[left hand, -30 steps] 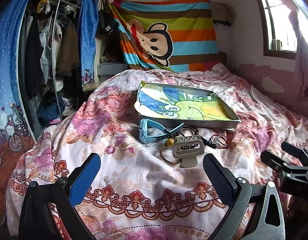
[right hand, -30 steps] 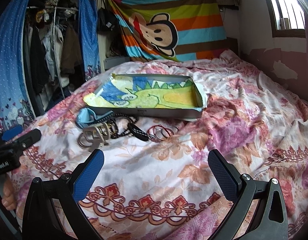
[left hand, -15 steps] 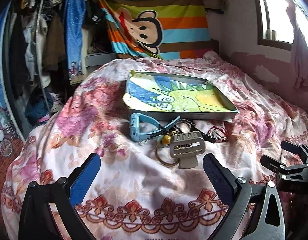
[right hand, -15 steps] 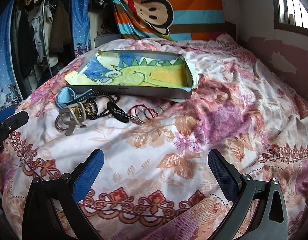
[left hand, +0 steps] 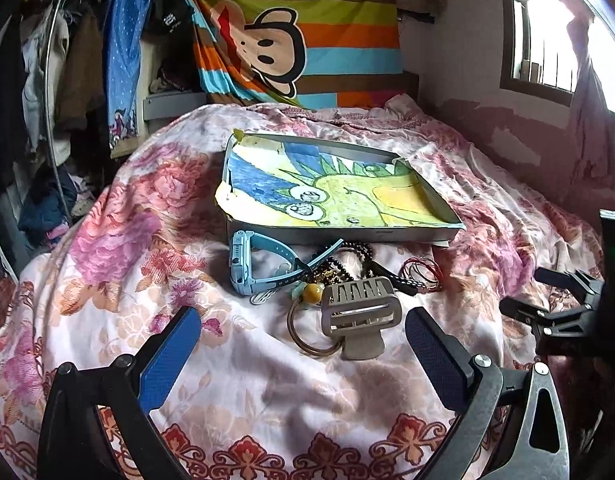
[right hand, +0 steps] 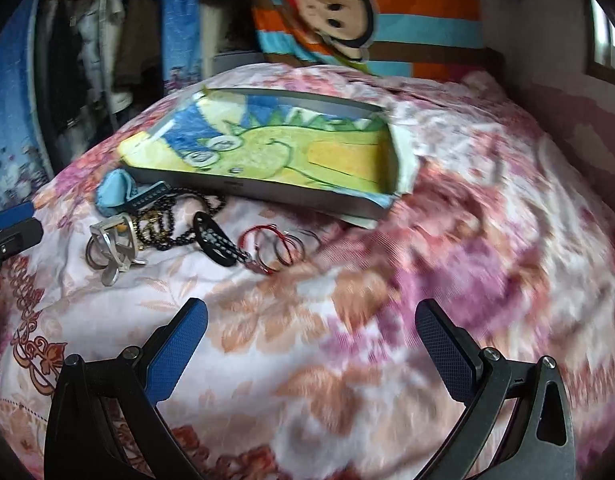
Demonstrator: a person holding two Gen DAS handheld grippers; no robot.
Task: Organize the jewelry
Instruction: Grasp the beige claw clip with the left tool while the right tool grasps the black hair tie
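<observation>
**Floral bedspread, tray and a tangle of jewelry in front of it**

Floral bedspread point(left hand: 119, 240) fills both views; in the right wrist view its right half is smeared by motion blur. On it lies a shallow grey tray point(left hand: 339, 235) lined with a crayon drawing point(left hand: 327, 192) whose paper edges curl over the rim. The jewelry sits in a heap just in front of the tray's near wall. A light blue watch point(left hand: 243, 264) lies at the left of the heap, its strap crossing dark bead strings point(left hand: 347, 264) that are too knotted to count. A beige claw clip point(left hand: 359, 314) rests nearest the left gripper point(left hand: 303, 354), overlapping a brown ring point(left hand: 303, 336) that it half hides. Thin red bangles point(right hand: 273, 246) lie at the right end, beside a black speckled band point(right hand: 217, 240). Both tools are spread wide with nothing between the blue pads: the left one straddles the clip from short of it, the right gripper point(right hand: 313, 354) hangs over bare cloth, well apart from the heap
</observation>
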